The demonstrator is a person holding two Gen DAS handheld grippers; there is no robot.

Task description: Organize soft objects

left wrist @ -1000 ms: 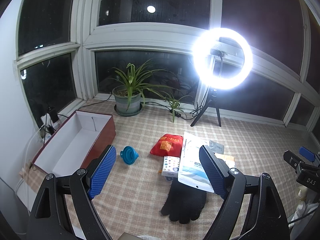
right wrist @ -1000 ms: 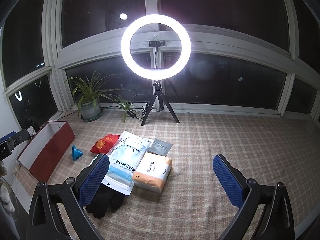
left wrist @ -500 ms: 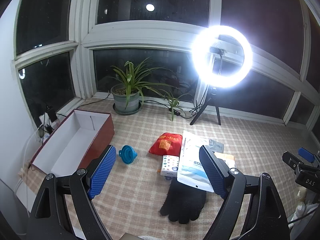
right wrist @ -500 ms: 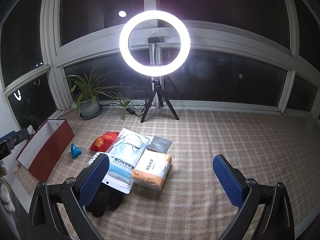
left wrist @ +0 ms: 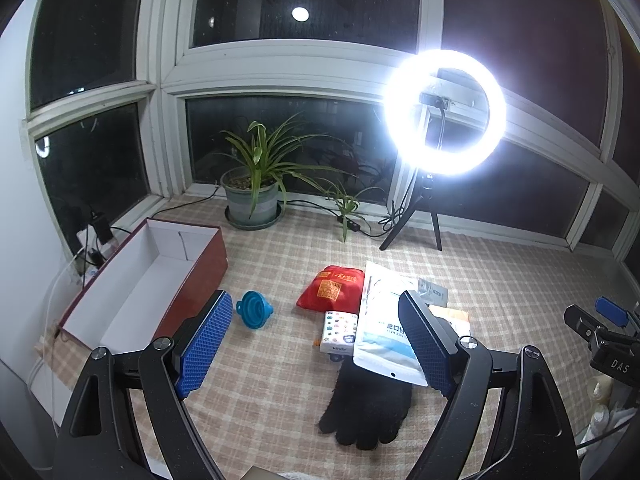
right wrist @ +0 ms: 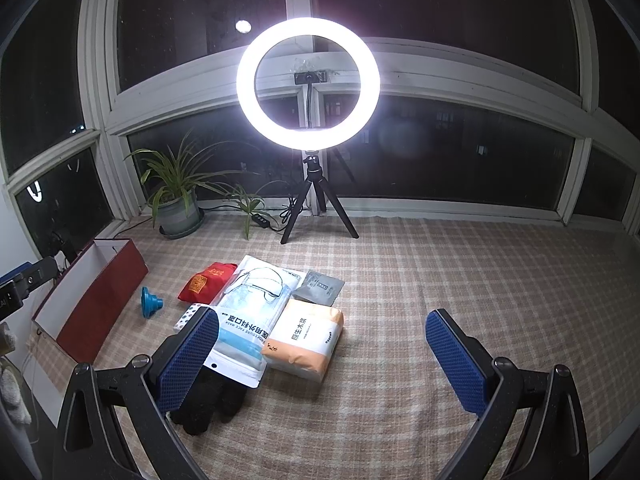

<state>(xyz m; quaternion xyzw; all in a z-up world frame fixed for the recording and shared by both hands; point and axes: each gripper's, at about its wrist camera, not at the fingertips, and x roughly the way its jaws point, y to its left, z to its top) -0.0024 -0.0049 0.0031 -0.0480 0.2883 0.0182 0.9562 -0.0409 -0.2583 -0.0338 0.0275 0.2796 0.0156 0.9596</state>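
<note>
While jaws gape, bare checked cloth (right wrist: 460, 280) right of tissue pack (right wrist: 306, 340).

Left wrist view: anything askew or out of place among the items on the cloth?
The face mask pack lies overlapping the black glove; the blue funnel lies tipped on its side. Nothing looks spilled or damaged.

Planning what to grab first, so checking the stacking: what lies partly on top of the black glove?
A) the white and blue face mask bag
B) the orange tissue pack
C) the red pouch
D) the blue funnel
A: the face mask bag has its lower edge lying over the wrist end of the black glove; the other items lie apart from the glove.
</note>
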